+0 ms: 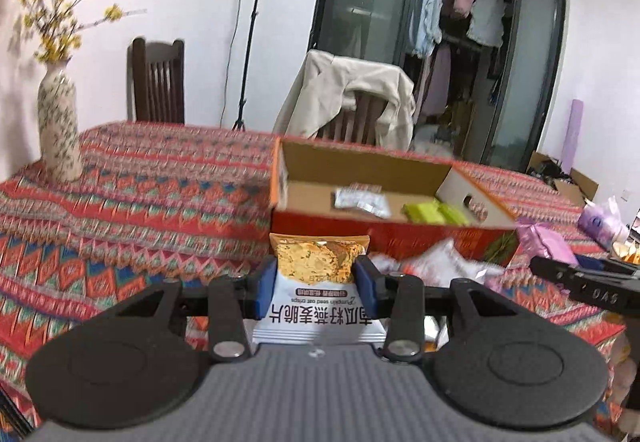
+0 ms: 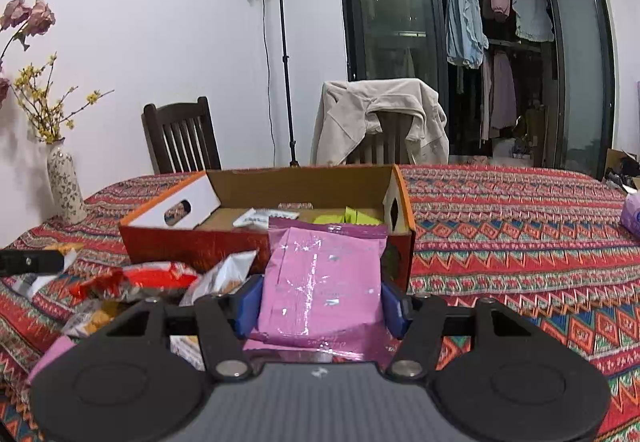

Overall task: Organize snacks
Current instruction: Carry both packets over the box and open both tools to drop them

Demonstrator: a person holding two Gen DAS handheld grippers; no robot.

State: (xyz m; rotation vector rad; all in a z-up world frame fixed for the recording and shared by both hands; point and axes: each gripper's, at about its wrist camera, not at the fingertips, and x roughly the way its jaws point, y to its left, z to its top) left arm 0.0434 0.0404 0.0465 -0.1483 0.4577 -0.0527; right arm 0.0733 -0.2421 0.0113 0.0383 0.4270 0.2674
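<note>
My left gripper (image 1: pixel 316 284) is shut on a white and orange oat crisps packet (image 1: pixel 316 274), held above the table in front of the open cardboard box (image 1: pixel 360 162). My right gripper (image 2: pixel 320 302) is shut on a pink snack packet (image 2: pixel 320 282), held just before the same box (image 2: pixel 304 182). The box holds green packets (image 1: pixel 434 213) and small white packets (image 1: pixel 362 200); they also show in the right wrist view, green (image 2: pixel 346 217) and white (image 2: pixel 256 219). Loose snack packets (image 2: pixel 136 282) lie on the table left of the right gripper. The right gripper's arm (image 1: pixel 584 282) shows in the left view.
A patterned red tablecloth (image 2: pixel 520 242) covers the table. A flower vase (image 1: pixel 58 126) stands at the far left. Two chairs (image 2: pixel 180 138) stand behind the table, one draped with a beige jacket (image 2: pixel 380 114). A light stand (image 2: pixel 280 42) stands behind. A purple tissue pack (image 1: pixel 600 222) lies at right.
</note>
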